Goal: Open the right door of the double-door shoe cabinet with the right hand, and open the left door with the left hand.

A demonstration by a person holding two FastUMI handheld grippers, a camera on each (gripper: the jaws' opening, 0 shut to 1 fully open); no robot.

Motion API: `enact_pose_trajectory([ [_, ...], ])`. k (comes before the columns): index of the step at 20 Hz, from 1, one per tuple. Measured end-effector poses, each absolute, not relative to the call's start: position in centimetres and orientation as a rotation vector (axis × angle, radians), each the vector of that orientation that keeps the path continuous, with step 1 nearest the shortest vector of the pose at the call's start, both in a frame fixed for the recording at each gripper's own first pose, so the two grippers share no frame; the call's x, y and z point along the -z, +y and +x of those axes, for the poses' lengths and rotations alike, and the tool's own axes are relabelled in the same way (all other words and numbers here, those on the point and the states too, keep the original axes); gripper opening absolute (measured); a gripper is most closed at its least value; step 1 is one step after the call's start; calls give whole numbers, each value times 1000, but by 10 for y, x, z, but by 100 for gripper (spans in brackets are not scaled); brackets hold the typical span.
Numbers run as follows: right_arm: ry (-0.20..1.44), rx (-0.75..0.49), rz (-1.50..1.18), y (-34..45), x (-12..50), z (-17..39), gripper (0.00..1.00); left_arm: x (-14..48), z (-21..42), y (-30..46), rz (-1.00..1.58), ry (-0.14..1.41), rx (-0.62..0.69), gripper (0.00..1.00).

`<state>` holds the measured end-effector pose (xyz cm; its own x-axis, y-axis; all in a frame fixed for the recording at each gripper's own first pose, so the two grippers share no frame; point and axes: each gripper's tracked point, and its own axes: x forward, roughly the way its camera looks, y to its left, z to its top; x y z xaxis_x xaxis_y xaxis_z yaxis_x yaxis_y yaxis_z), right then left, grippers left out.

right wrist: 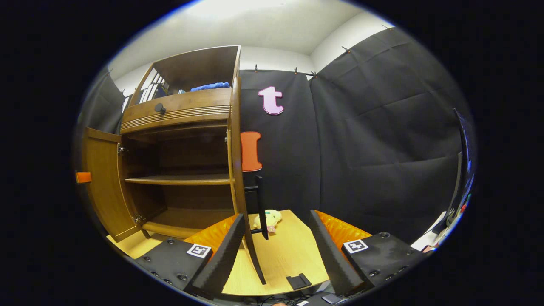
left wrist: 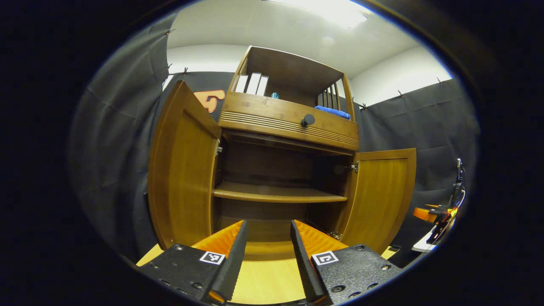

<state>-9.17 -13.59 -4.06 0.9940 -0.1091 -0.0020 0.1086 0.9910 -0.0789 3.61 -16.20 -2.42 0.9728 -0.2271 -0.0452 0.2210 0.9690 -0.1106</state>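
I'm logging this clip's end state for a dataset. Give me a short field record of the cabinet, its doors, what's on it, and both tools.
cabinet: wooden shoe cabinet, inner shelf bare
left door: swung open
right door: swung open, seen edge-on in the right gripper view, with a dark bar handle
drawer knob: dark, round
top shelf: blue cloth, white binders
table: yellow plush toy behind the right door
left tool: open, holding nothing
right tool: open, astride the right door's edge, not gripping
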Motion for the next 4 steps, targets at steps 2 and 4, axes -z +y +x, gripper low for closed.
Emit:
enact_pose_trajectory([
  [2,2,116,-83,-141,39,-93,98,25,42,-166,-93,58,223,60],
  [4,0,124,-90,-146,37,-94,98,26,46,-171,-78,57,220,63],
])
